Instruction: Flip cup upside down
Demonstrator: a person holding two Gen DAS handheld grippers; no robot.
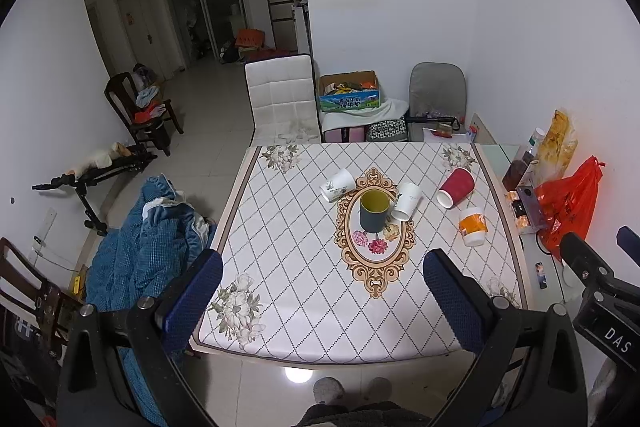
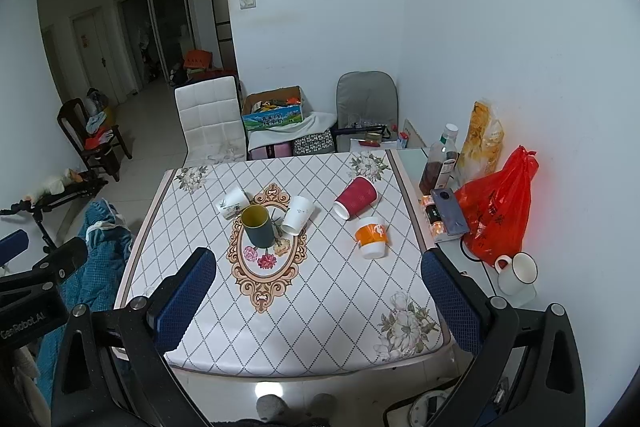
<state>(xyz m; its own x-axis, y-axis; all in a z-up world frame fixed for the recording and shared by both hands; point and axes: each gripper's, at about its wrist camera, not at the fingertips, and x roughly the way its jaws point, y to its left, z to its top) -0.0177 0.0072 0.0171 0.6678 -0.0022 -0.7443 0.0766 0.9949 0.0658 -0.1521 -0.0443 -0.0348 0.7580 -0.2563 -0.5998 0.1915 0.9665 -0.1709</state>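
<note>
A dark grey cup with a yellow inside [image 1: 374,210] [image 2: 258,225] stands upright, mouth up, on the oval pattern at the middle of the table [image 1: 300,307] [image 2: 312,339]. Around it lie a white patterned cup [image 1: 338,184] [image 2: 232,202], a white cup [image 1: 406,201] [image 2: 297,214], a red cup [image 1: 456,186] [image 2: 356,196] and an orange-and-white cup [image 1: 472,226] [image 2: 372,236], all on their sides. My left gripper [image 1: 322,301] and right gripper [image 2: 318,301] hang open over the near table edge, holding nothing, well short of the cups.
Right of the table, a glass side shelf carries a red plastic bag [image 2: 496,211], a phone [image 2: 450,211], a bottle [image 2: 442,159] and a white mug [image 2: 516,273]. A blue blanket [image 1: 144,247] lies left of the table; chairs and a box stand behind it.
</note>
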